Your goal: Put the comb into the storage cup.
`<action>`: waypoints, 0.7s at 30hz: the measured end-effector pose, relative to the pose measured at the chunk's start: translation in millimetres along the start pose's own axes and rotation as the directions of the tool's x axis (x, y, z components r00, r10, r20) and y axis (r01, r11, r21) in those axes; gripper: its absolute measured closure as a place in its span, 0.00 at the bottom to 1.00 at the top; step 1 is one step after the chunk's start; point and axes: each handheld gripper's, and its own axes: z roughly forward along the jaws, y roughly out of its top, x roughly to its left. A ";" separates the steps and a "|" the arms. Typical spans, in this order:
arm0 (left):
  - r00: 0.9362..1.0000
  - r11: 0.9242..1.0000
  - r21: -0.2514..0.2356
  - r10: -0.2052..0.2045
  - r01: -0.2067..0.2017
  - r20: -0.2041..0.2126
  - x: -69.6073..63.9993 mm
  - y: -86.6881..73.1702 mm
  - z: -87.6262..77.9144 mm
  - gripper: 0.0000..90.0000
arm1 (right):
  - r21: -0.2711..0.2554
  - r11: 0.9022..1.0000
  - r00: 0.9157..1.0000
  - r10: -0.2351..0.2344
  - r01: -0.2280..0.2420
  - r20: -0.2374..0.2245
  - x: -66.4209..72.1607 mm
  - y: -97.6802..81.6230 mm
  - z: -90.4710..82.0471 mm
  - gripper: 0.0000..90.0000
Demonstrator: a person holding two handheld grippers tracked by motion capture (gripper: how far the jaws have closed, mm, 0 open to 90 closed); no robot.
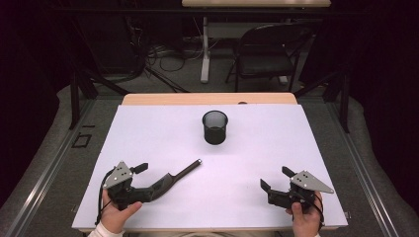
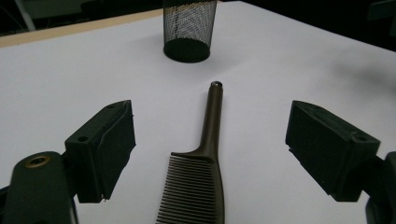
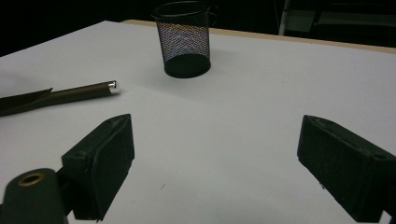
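Left claw (image 1: 140, 174) is hovering low over the white counter (image 1: 257, 148) with jaws spread wide, straddling the toothed end of a dark comb (image 2: 205, 158) without touching it. The comb is lying flat, handle tip pointing toward the black mesh cup (image 1: 215, 127) standing further back. Right claw (image 1: 274, 180) is sitting well apart, jaws gaping on nothing.

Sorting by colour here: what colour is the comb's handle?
The comb handle is dark olive-brown with a small silver tip, clearest in the left gripper view.
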 end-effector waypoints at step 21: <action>1.000 1.000 0.007 -0.016 0.016 -0.021 1.5 36.6 11.8 0.43 | 0.011 1.000 1.000 0.008 -0.008 0.010 1.1 -1.5 4.0 0.15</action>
